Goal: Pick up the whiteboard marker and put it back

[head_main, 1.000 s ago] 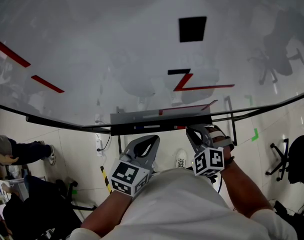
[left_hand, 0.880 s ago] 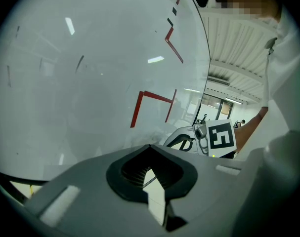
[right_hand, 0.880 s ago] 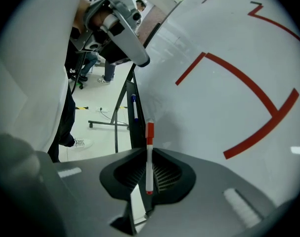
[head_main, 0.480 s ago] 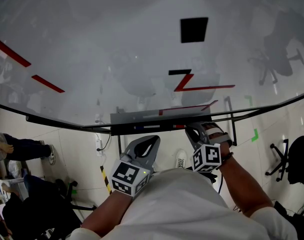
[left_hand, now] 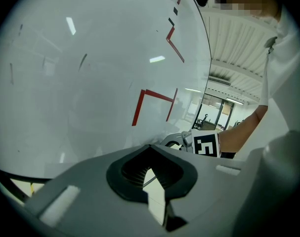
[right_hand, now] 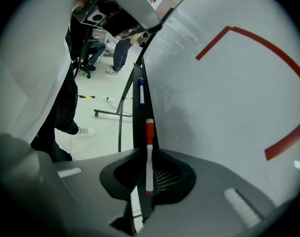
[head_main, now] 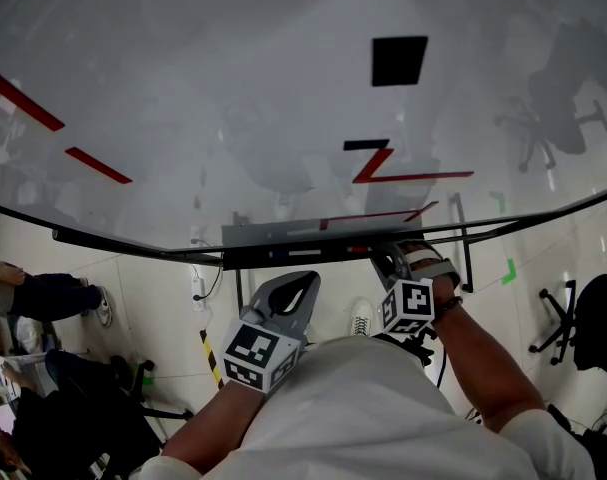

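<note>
- Whiteboard [head_main: 233,88] with red Z-like strokes [head_main: 383,165] fills the head view, its tray [head_main: 283,236] beneath.
- Left gripper view: left gripper [left_hand: 150,174] jaws together, nothing between.
- Right gripper view: right gripper [right_hand: 147,181] clamps the red-capped whiteboard marker [right_hand: 149,152], aligned along the tray.
</note>
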The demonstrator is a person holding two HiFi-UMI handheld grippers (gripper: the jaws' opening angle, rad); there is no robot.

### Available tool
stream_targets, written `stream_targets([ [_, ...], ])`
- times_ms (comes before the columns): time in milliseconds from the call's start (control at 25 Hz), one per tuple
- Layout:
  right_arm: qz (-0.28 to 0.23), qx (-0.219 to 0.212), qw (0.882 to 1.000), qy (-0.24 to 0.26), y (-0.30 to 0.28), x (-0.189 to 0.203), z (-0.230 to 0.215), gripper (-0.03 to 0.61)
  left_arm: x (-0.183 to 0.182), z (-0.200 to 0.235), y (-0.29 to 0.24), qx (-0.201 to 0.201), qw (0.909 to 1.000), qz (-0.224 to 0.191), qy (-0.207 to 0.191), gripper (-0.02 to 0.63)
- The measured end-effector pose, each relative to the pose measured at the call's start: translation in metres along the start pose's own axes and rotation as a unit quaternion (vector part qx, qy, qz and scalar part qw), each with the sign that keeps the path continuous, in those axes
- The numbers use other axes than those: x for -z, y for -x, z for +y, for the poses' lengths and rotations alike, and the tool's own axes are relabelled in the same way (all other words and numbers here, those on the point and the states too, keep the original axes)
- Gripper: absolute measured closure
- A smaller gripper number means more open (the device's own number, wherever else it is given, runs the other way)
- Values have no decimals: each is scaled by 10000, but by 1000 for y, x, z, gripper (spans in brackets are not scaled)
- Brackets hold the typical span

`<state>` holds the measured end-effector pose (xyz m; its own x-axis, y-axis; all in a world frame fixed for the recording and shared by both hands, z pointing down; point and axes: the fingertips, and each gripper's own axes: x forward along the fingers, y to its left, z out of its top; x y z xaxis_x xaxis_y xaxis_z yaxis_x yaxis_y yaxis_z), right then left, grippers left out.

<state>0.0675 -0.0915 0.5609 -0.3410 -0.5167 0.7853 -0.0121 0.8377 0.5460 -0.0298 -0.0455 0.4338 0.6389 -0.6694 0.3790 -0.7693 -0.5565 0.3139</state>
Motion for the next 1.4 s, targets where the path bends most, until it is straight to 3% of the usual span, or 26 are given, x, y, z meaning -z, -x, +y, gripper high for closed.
stream_targets([
  [520,84,-129,9999,-40,-9,2,0,537,0,5,2,-46,10000,-2,47,597],
  [640,160,-220,9996,-125,-11,5,2,511,0,6,3,-53,10000,8,55,597],
  [1080,42,-91,9994,-344,0,0,-6,511,-1,4,2,-18,10000,7,13,597],
  [1240,-109,-8,9976,-685,10,-5,-11,563,-1,2,1,4,10000,7,8,597],
  [1400,-387,-123,9866,-1578,25,-11,-15,577,-1,0,0,9,10000,14,-18,597],
])
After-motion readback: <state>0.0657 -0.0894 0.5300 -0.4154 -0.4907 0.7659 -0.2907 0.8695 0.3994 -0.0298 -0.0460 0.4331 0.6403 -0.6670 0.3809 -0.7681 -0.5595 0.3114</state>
